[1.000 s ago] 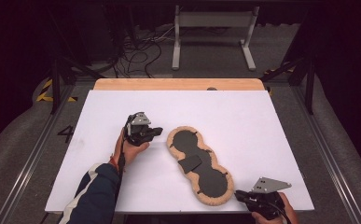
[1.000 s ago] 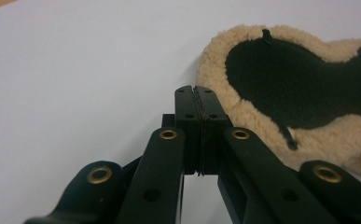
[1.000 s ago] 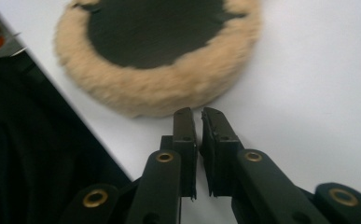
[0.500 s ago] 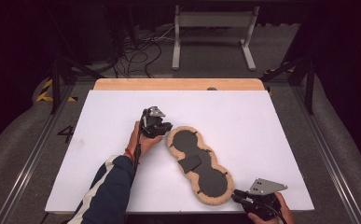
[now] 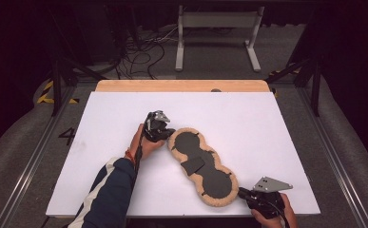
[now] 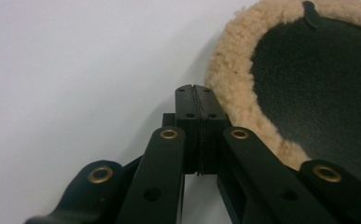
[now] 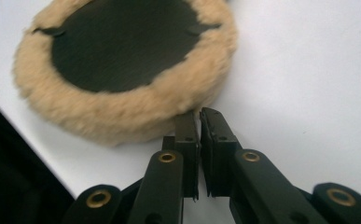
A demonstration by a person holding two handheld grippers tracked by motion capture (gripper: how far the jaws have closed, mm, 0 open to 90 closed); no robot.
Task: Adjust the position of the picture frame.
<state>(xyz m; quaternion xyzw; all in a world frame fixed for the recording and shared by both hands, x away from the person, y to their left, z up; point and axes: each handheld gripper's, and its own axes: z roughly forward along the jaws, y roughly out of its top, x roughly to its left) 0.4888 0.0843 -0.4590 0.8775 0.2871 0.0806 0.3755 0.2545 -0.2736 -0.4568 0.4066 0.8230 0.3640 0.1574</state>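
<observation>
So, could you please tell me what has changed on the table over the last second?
The left gripper moved rightwards up to the far end of the tan fleece-rimmed, black-centred peanut-shaped pad; its jaws are shut, holding nothing. The right gripper stayed at the pad's near end, jaws almost closed on nothing. The pad kept its place on the white table.

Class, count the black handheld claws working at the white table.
2. The left black handheld claw sits at the far end of the tan fleece-edged black pad; the right black handheld claw at its near end.
</observation>
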